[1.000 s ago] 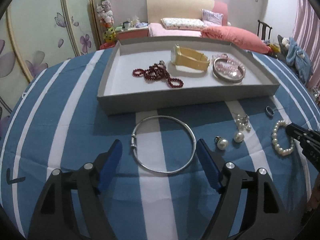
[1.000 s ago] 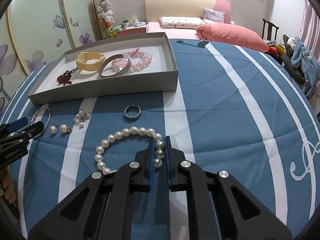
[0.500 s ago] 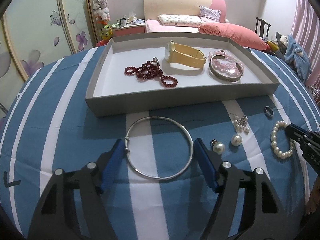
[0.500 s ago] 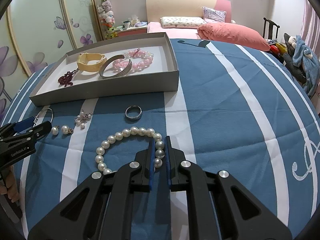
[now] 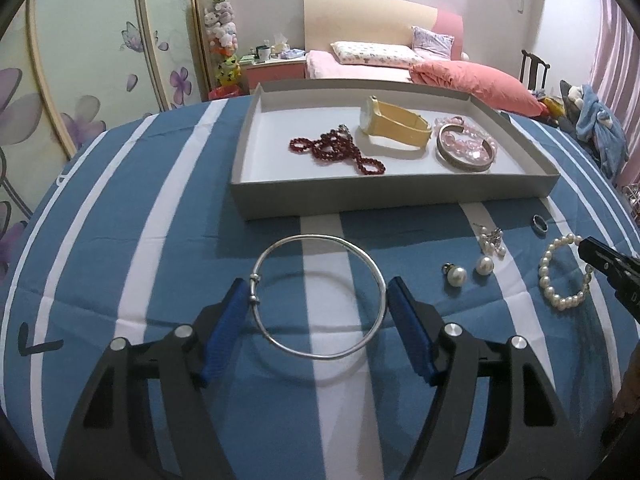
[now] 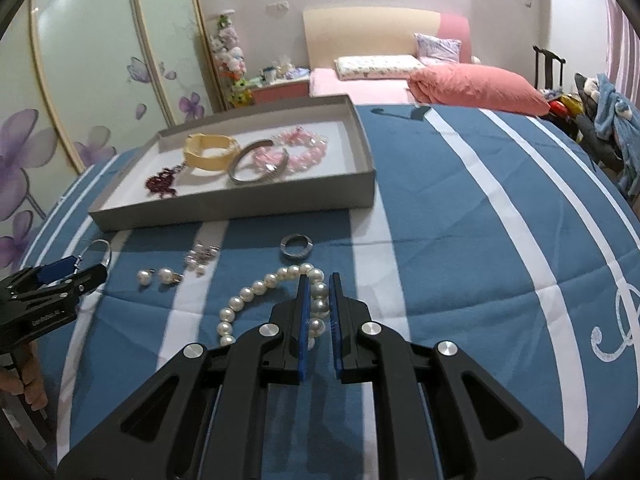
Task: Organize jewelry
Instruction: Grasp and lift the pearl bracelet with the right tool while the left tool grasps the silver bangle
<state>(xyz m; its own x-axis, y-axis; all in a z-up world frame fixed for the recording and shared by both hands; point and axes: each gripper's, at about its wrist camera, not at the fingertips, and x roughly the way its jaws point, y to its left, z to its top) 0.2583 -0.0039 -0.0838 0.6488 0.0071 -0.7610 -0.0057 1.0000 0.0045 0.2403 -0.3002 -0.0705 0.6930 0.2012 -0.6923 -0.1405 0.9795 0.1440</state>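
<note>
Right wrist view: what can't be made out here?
- Pearl bracelet: its near part is hidden behind the right gripper, shut on it.
- Silver bangle: mostly hidden by the left gripper.
- Earring cluster: blurred, shape unclear.
- Red beads: tray wall hides the near part.

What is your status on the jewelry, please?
Left hand-held gripper shut on bangle. Right hand-held gripper shut on pearl bracelet. Tray ahead; nothing in the way.
</note>
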